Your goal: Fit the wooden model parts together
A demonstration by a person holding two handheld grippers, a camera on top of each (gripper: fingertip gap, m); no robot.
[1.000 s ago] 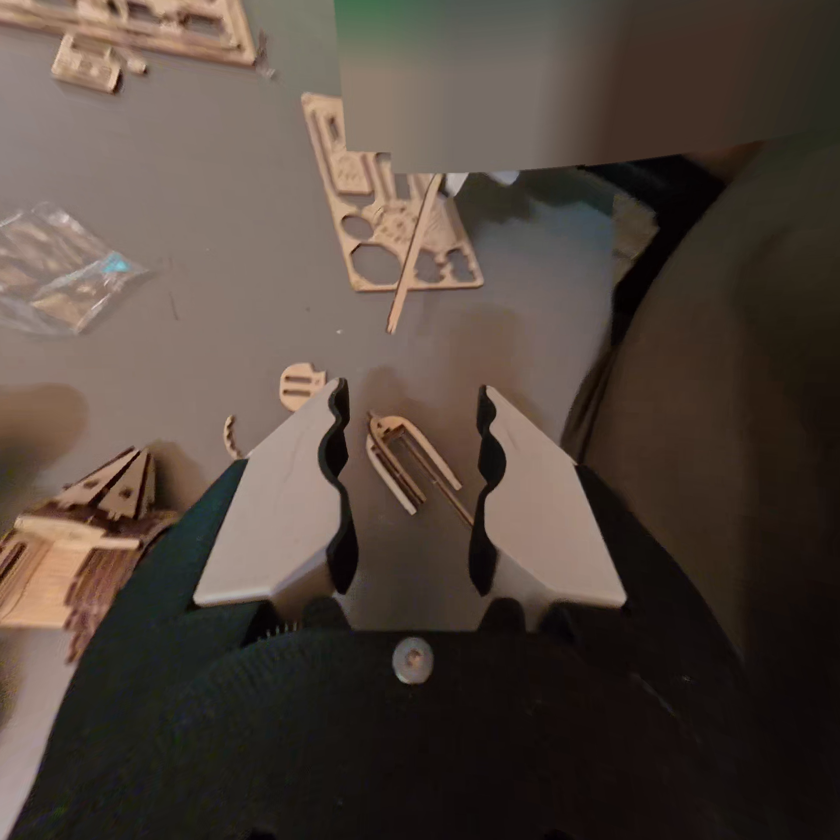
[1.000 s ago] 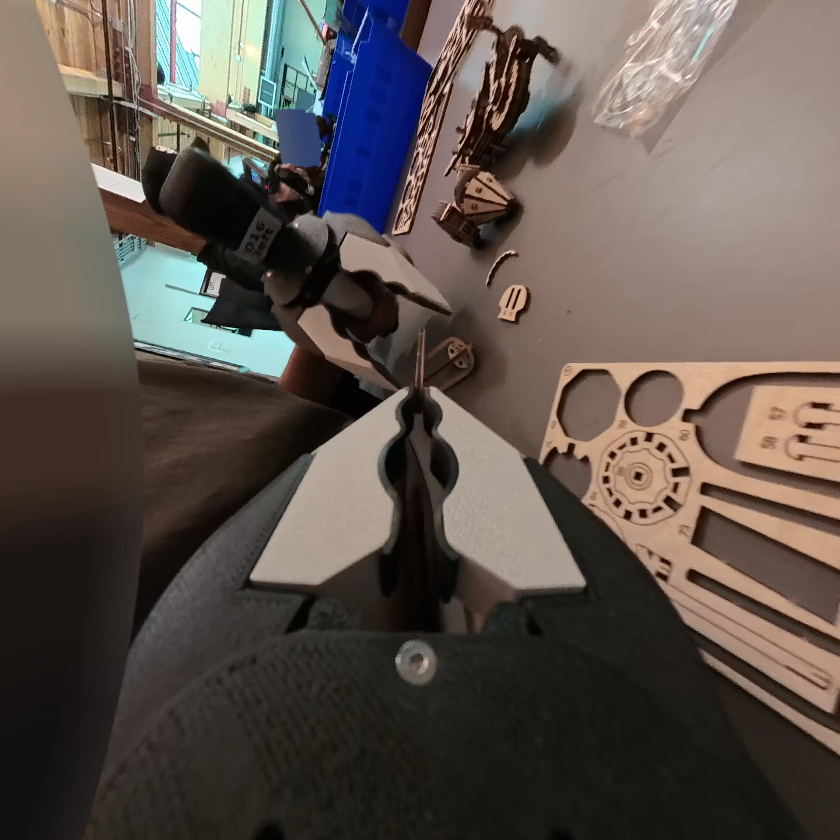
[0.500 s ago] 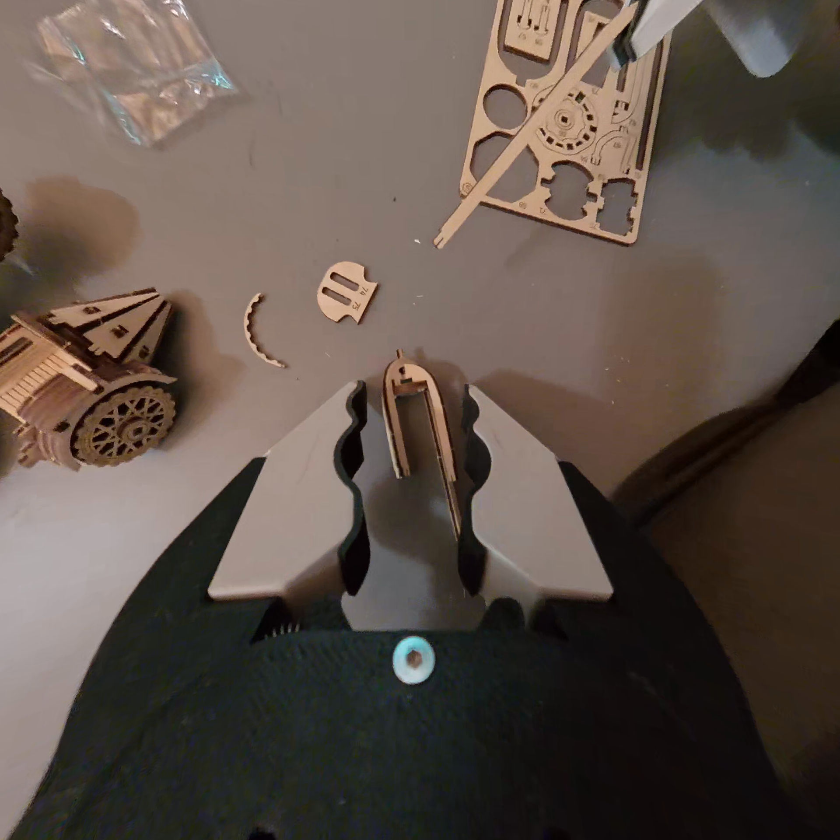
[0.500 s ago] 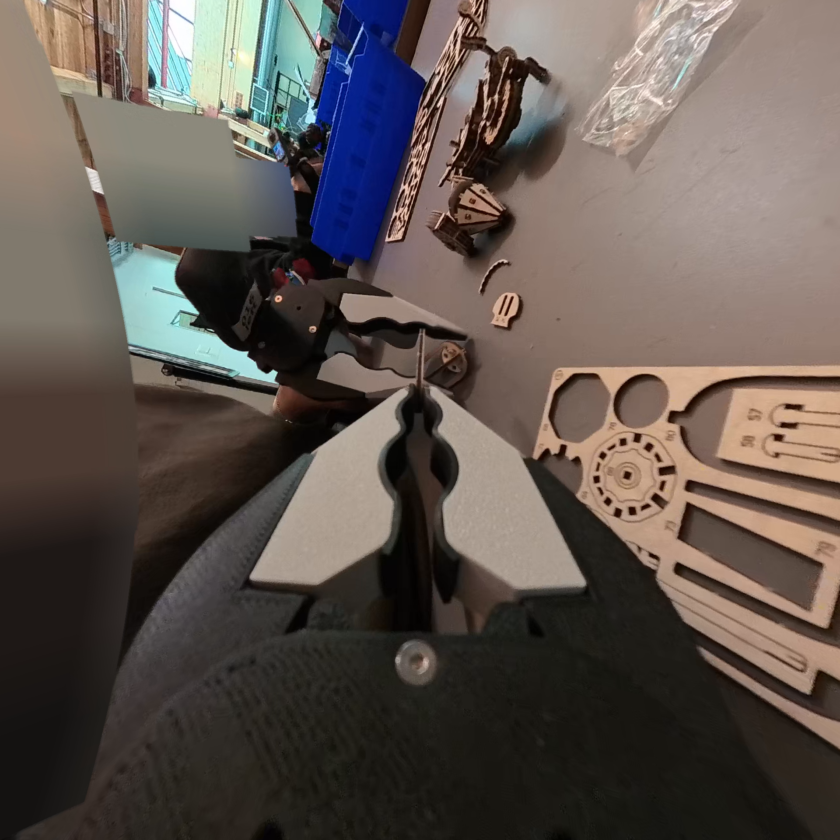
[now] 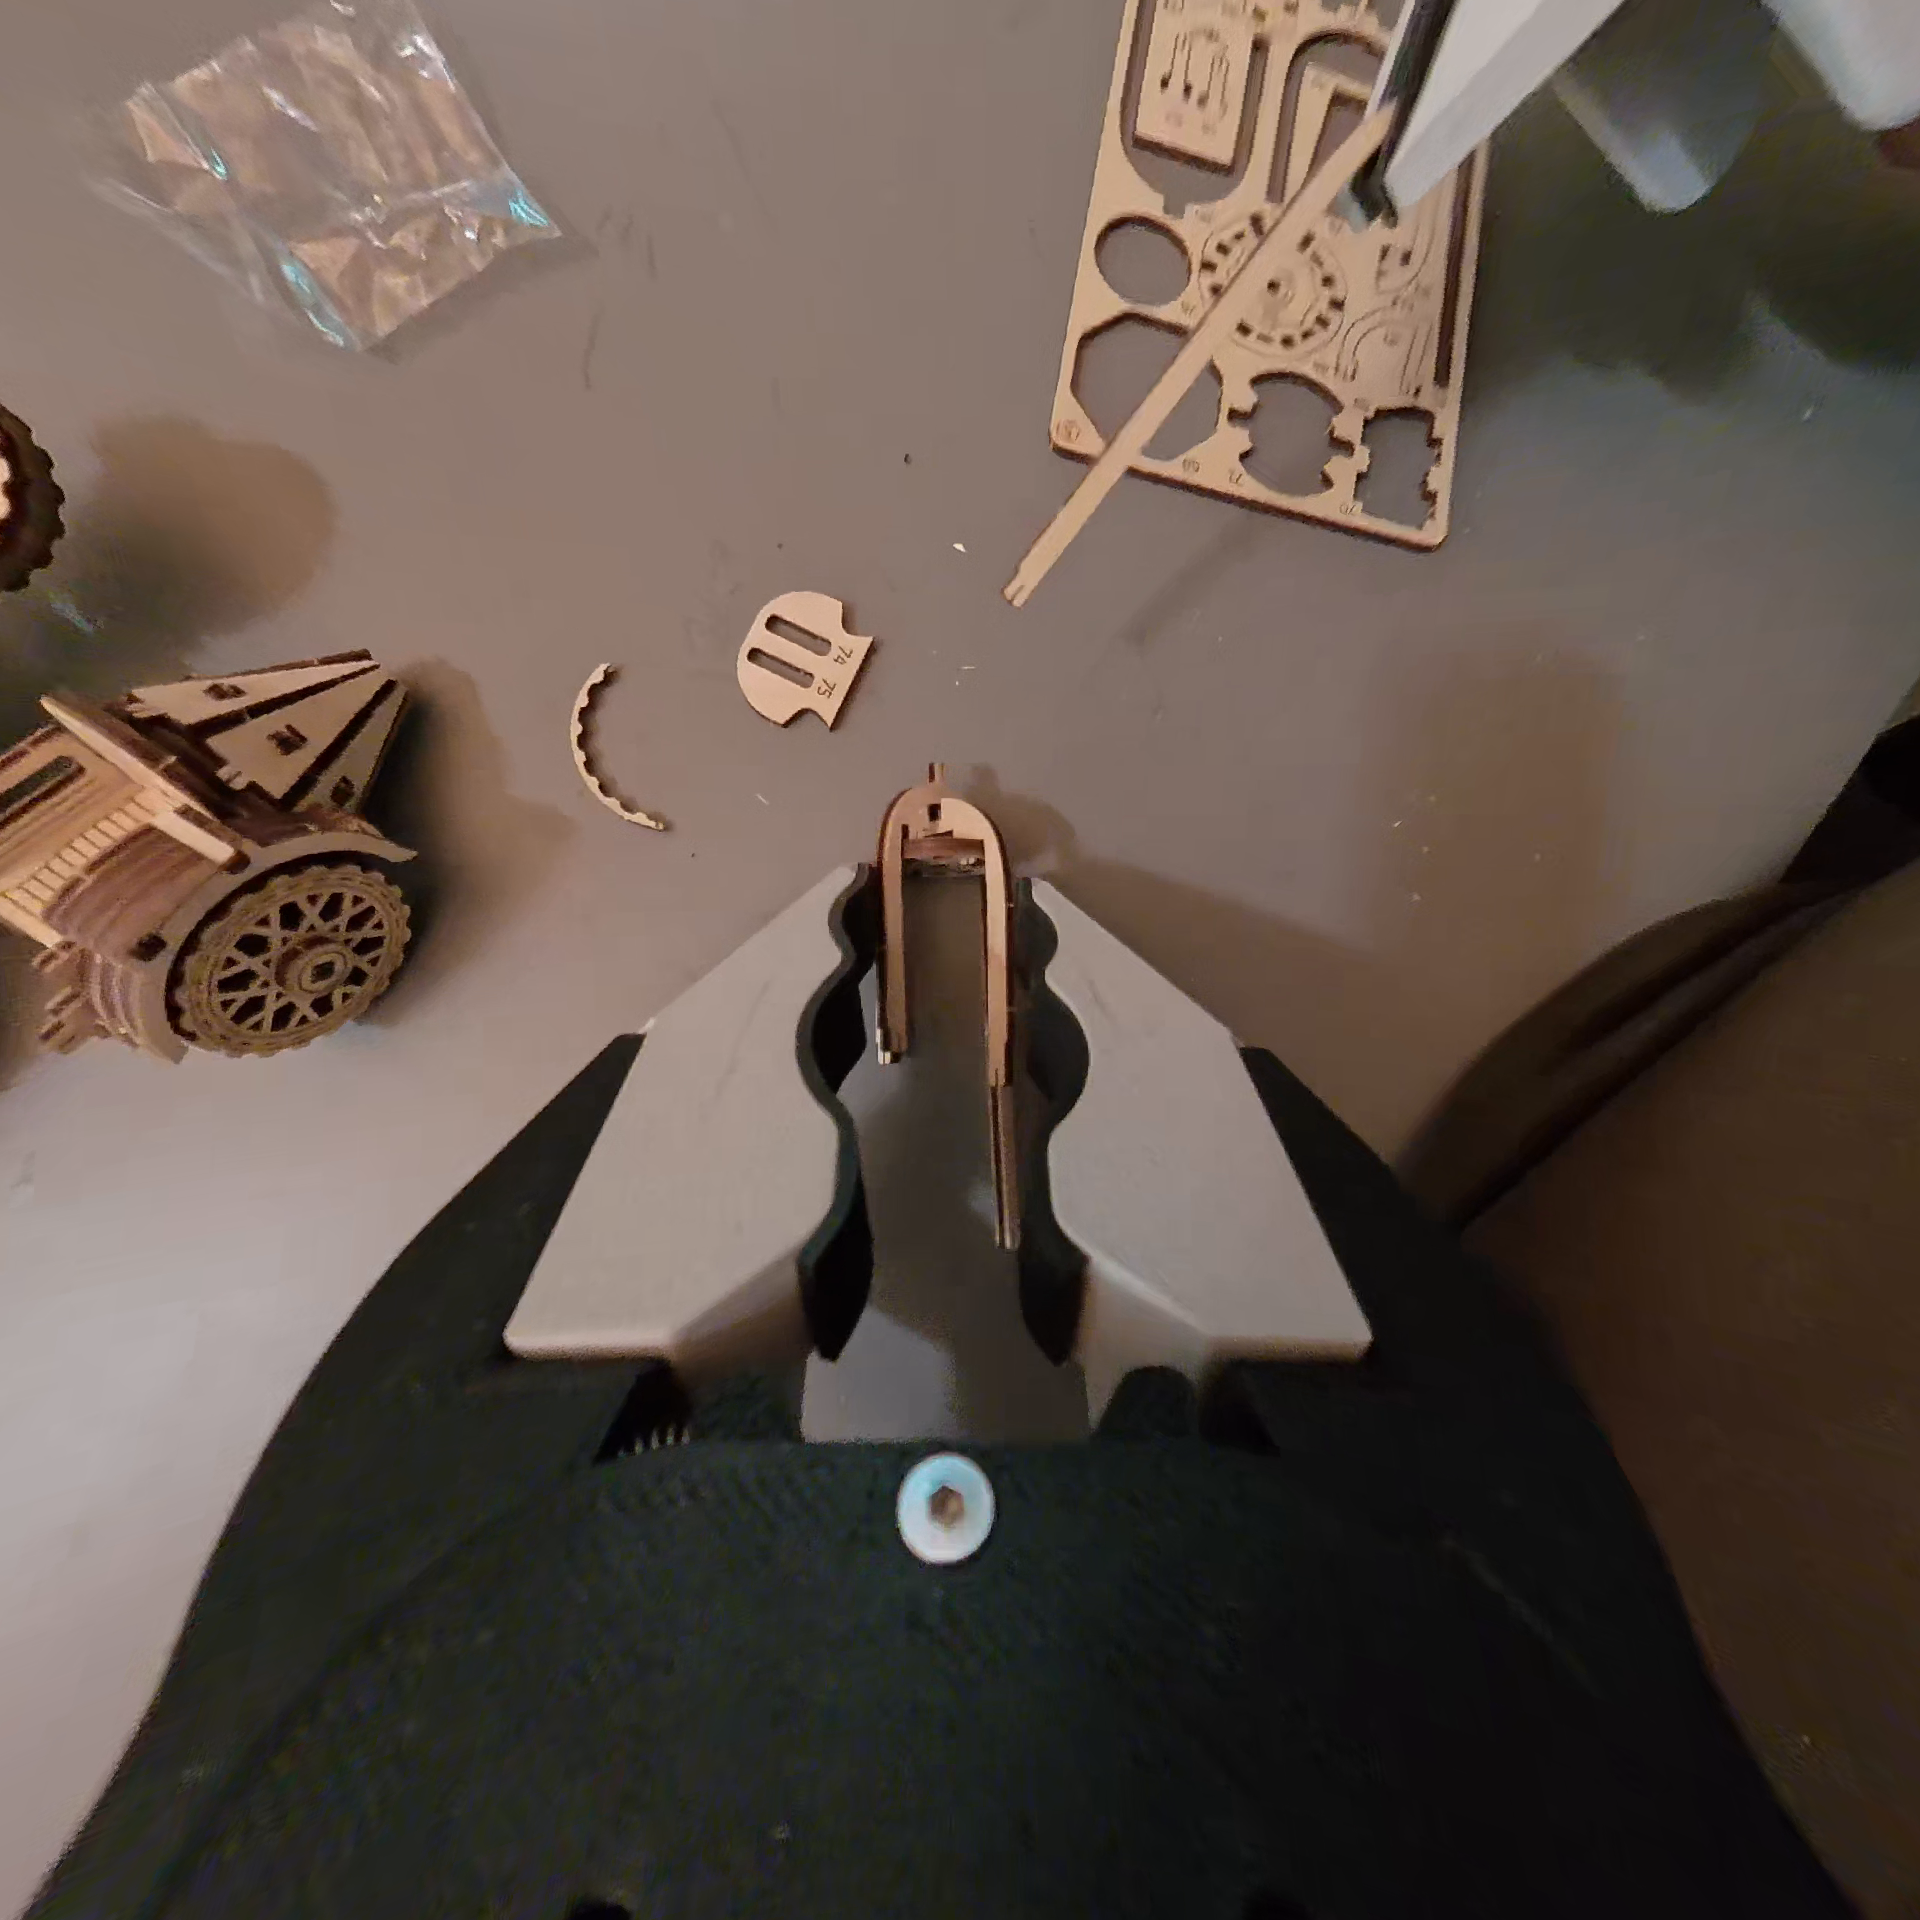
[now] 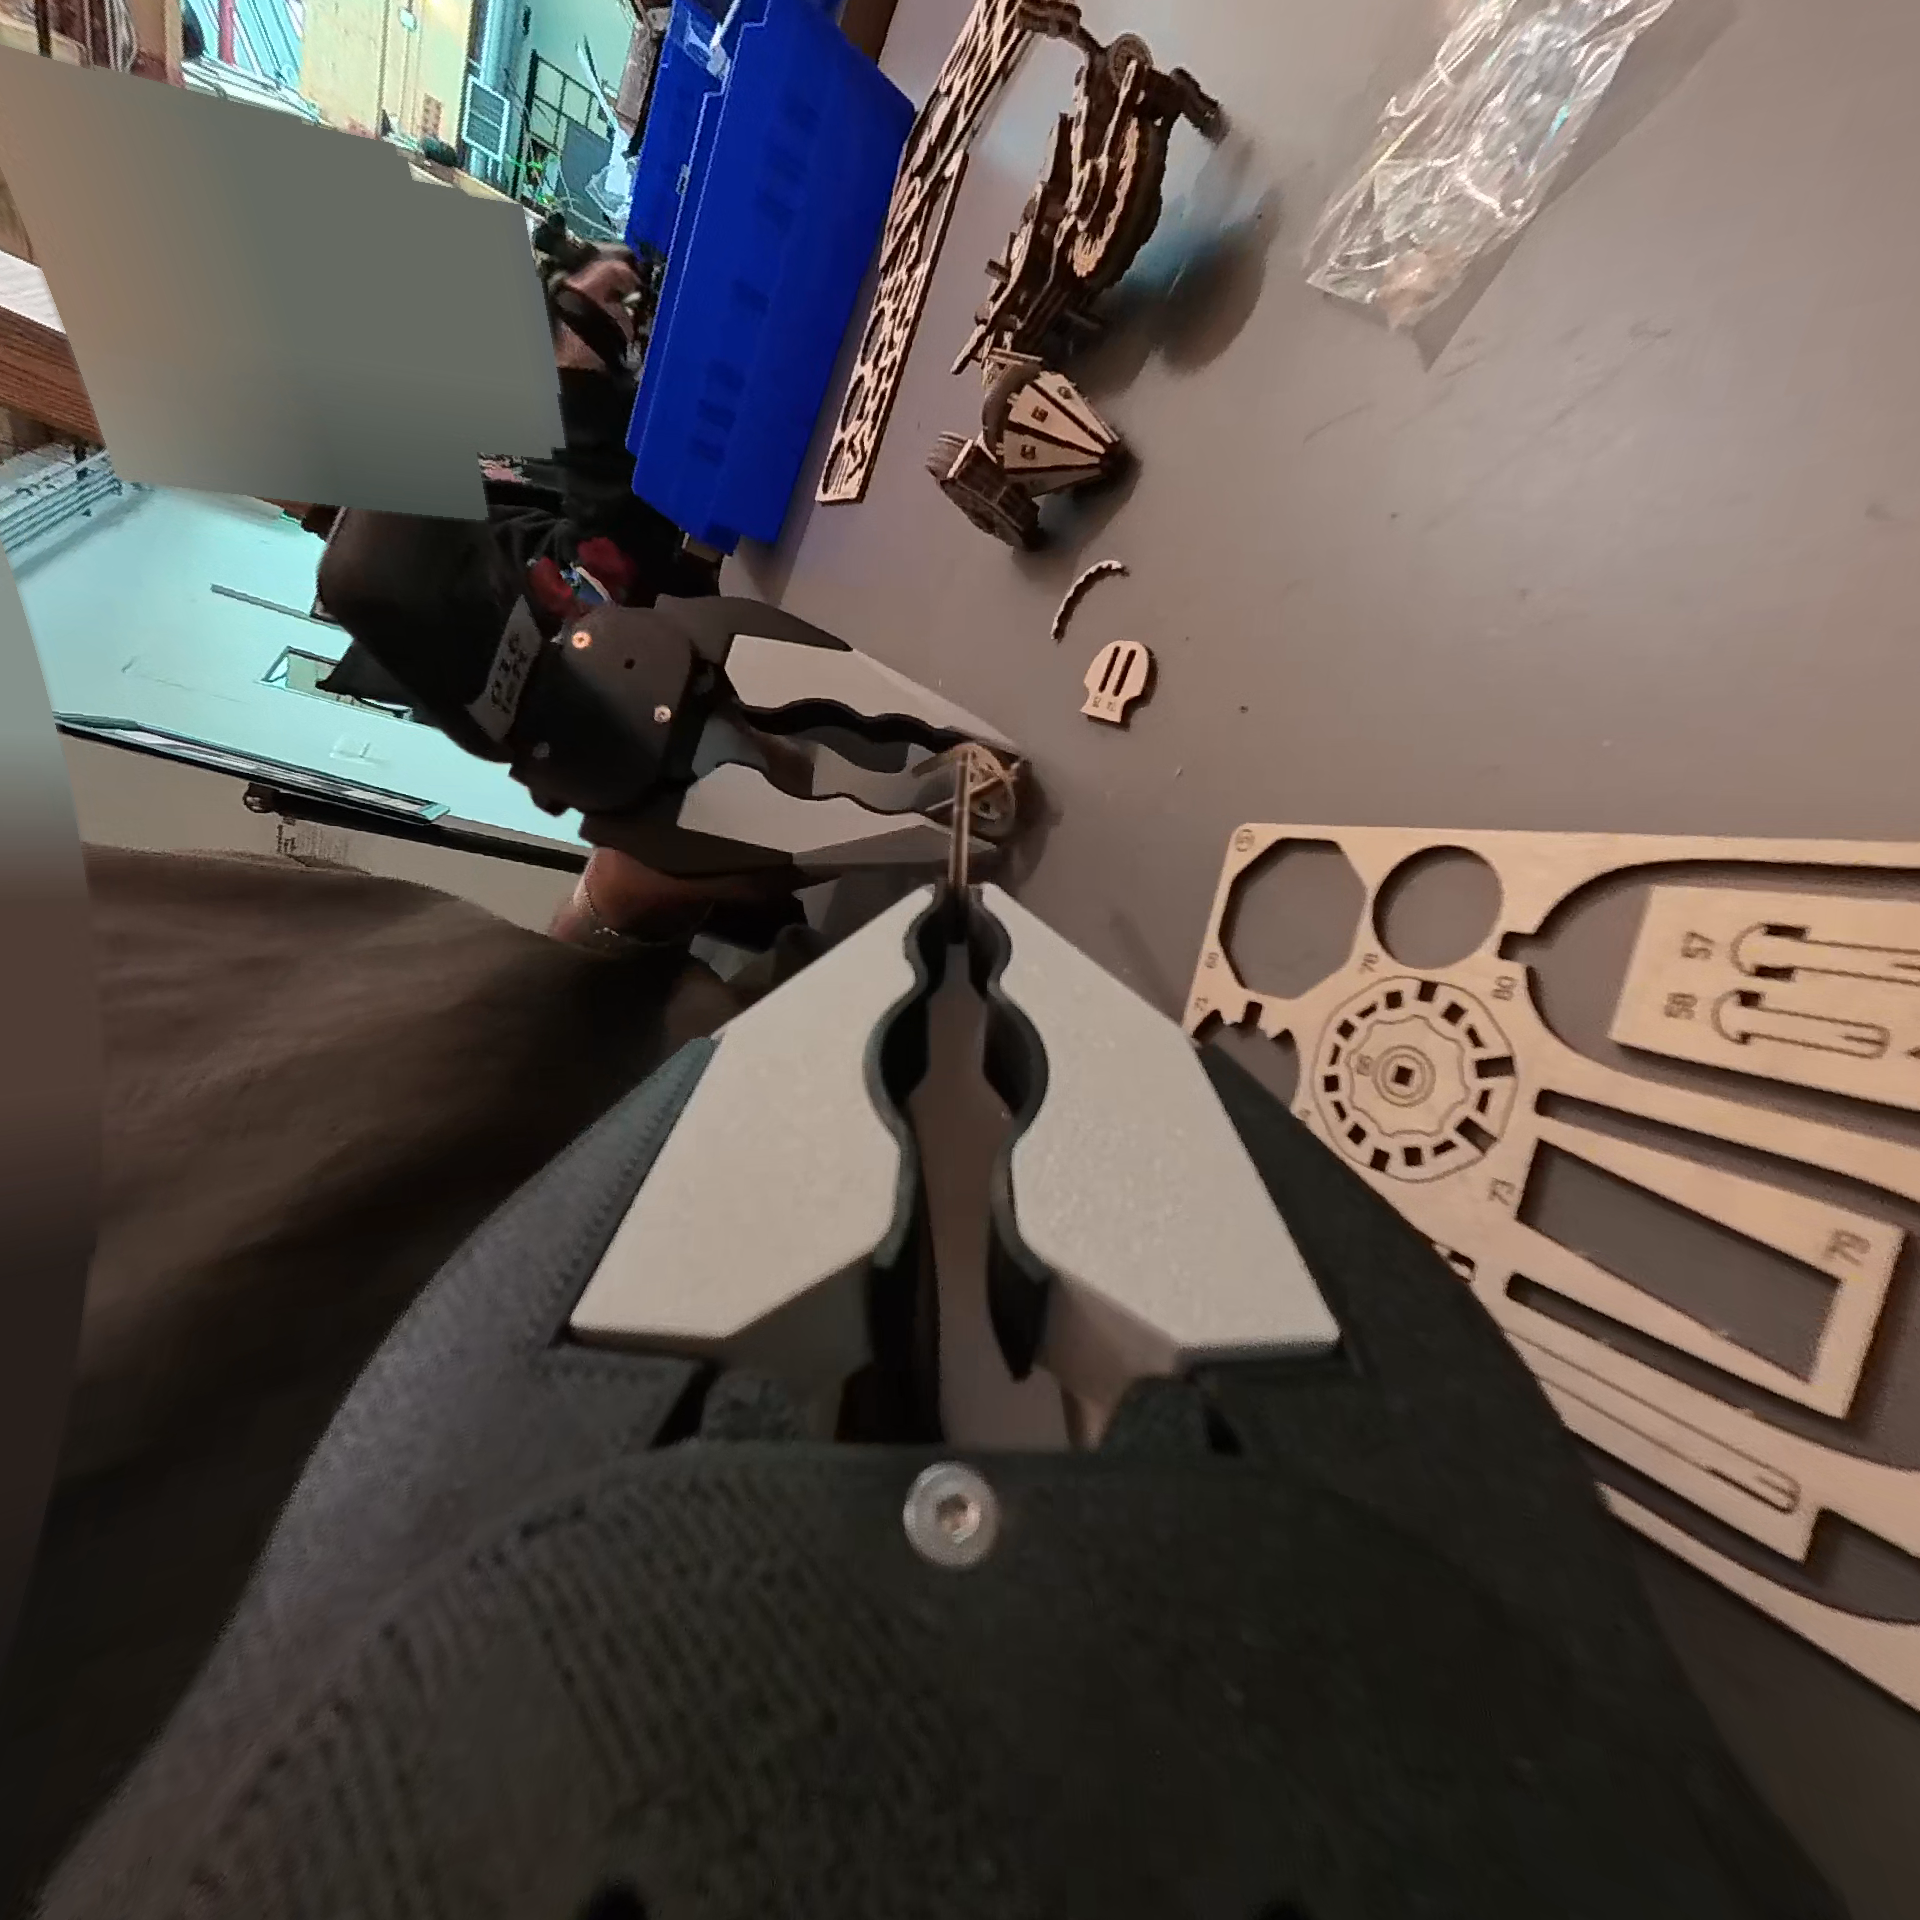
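Two parts matter for the coming move, and each gripper has one. My left gripper (image 5: 943, 940) has its jaws narrowed onto the U-shaped wooden piece (image 5: 943, 914), which looks clamped: the two legs run back along the fingers toward the camera and the rounded closed end pokes out past the tips, low over the grey table (image 5: 1351, 779). My right gripper (image 6: 958, 902) has its jaws pressed together on the thin wooden strip (image 5: 1174, 384), held by one end. In the left wrist view the strip slants down and left from the right gripper at the upper right, its free tip hanging ahead and slightly right of the U-piece, apart from it.

So I judge the fit turns on this: the strip's tip lies forward of the U's closed end, and its long axis crosses the U's axis at a slant, not in line. The right arm carries the part that would have to travel; the left seems set to hold steady.

Around them lie a round slotted disc (image 5: 802, 660) and a small toothed arc (image 5: 603, 764) just ahead-left of the U-piece, the part-built wheeled model (image 5: 208, 873) farther left, a clear plastic bag (image 5: 312, 177), and the cut-out parts sheet (image 5: 1382, 457) under the strip. Nothing stands between tip and U-piece; the disc is the nearest thing I could nudge.
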